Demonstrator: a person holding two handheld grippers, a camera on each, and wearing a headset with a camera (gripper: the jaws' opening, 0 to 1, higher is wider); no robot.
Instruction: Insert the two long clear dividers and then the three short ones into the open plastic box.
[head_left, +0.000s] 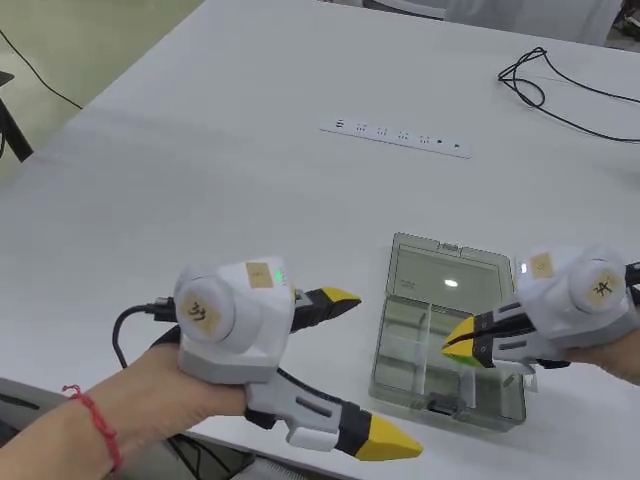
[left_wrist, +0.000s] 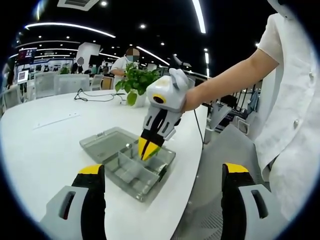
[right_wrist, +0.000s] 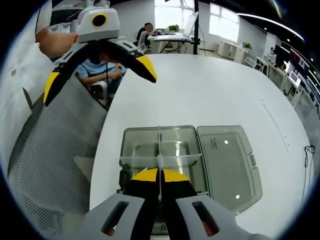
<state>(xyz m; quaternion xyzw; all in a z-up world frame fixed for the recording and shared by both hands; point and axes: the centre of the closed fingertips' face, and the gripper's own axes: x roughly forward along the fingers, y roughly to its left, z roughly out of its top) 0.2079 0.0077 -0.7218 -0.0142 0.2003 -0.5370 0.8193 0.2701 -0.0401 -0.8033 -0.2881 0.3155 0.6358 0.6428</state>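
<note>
The right hand-held gripper (right_wrist: 160, 176) is pinching shut on a thin clear divider (right_wrist: 159, 145), holding it on edge over the open plastic box (head_left: 392, 372), its long axis lying parallel to the box's lid (head_left: 450, 262). The left hand-held gripper (head_left: 368, 370) is gaping open, left of the box, above the table (head_left: 200, 150).

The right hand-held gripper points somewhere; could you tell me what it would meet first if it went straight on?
Most likely the open plastic box: the right hand-held gripper, shut on a clear divider, points into its tray, though depth is unclear.
</note>
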